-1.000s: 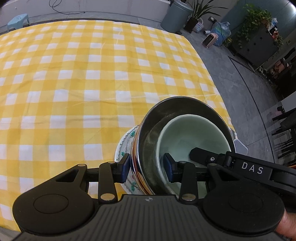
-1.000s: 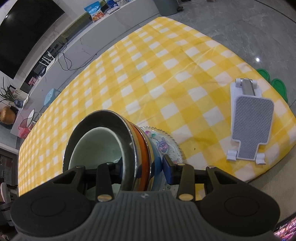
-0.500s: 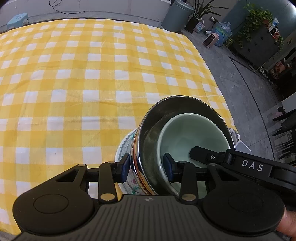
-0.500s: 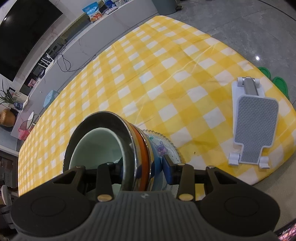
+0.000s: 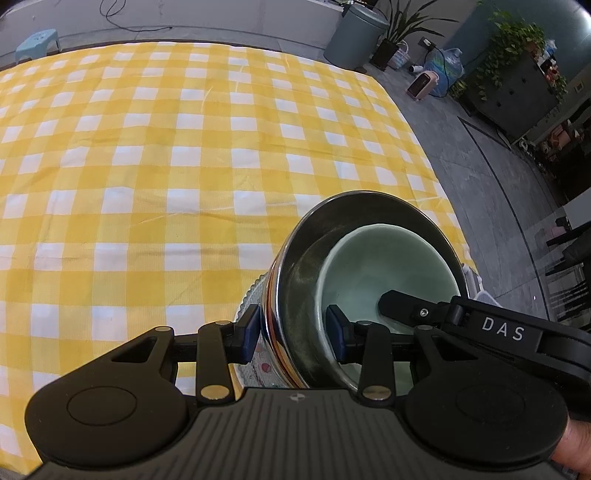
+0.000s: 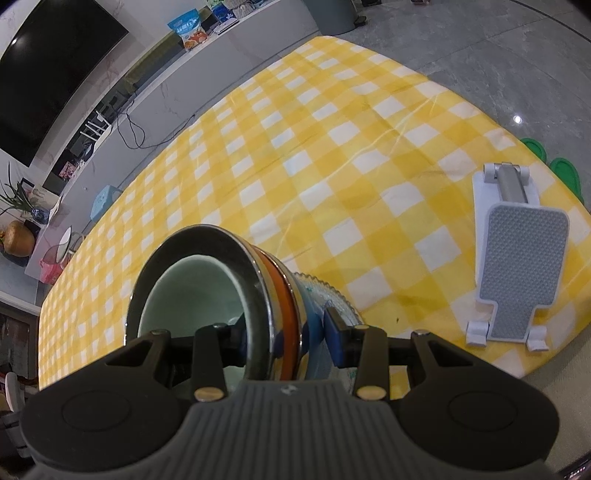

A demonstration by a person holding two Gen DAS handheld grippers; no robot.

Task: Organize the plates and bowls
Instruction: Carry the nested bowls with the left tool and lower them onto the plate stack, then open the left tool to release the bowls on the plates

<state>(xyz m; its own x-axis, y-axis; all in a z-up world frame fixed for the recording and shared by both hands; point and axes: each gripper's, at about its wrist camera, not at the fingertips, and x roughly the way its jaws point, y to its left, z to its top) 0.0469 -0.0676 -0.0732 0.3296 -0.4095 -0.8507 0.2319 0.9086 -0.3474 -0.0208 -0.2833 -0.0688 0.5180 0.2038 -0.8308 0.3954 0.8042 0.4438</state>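
A stack of nested bowls sits on a patterned glass plate (image 5: 248,299) on the yellow checked tablecloth. A steel bowl (image 5: 306,266) holds a pale green bowl (image 5: 384,266). My left gripper (image 5: 293,332) is shut on the stack's near rim, one finger outside, one inside. My right gripper (image 6: 286,338) is shut on the opposite rim of the steel bowl (image 6: 207,251); orange and blue bowls (image 6: 291,306) show beneath it, on the plate (image 6: 332,295). The right gripper's finger (image 5: 406,308) reaches into the green bowl in the left wrist view.
A white and grey phone stand (image 6: 517,254) lies on the cloth near the right table edge. The table edge (image 5: 436,177) drops to a grey floor with a bin (image 5: 354,35) and plants.
The bowl stack, held by both grippers, has shifted slightly; the cloth appears a little farther below in both views. Both grips are unchanged.
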